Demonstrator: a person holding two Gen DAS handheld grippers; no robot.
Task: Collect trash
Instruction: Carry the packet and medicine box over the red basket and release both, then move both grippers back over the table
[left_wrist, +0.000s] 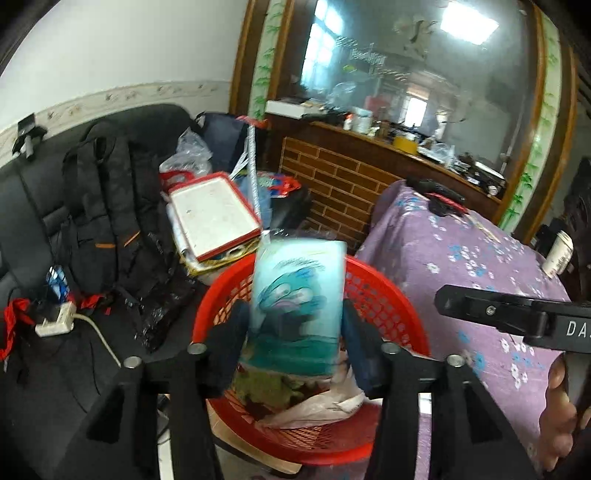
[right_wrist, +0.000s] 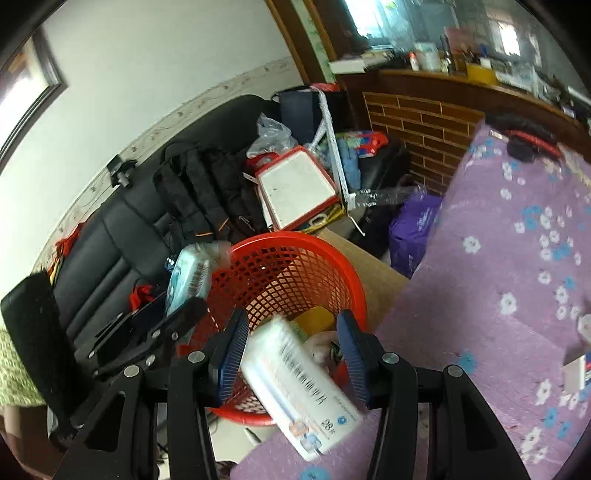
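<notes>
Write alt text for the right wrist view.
The right tool holds a white box over a red mesh basket with trash inside. The left tool carries a teal packet at the basket's rim, beside a purple floral tablecloth.

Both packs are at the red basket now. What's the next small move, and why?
Probably open the right gripper: its white box hangs over the basket, which already holds trash. The teal pack sits loose between the left gripper's parted pads, above the basket too, so it should drop in.

Black left gripper (left_wrist: 295, 343), black right gripper (right_wrist: 291, 350), silver screws, blue ribbed pads (right_wrist: 232, 347)
</notes>
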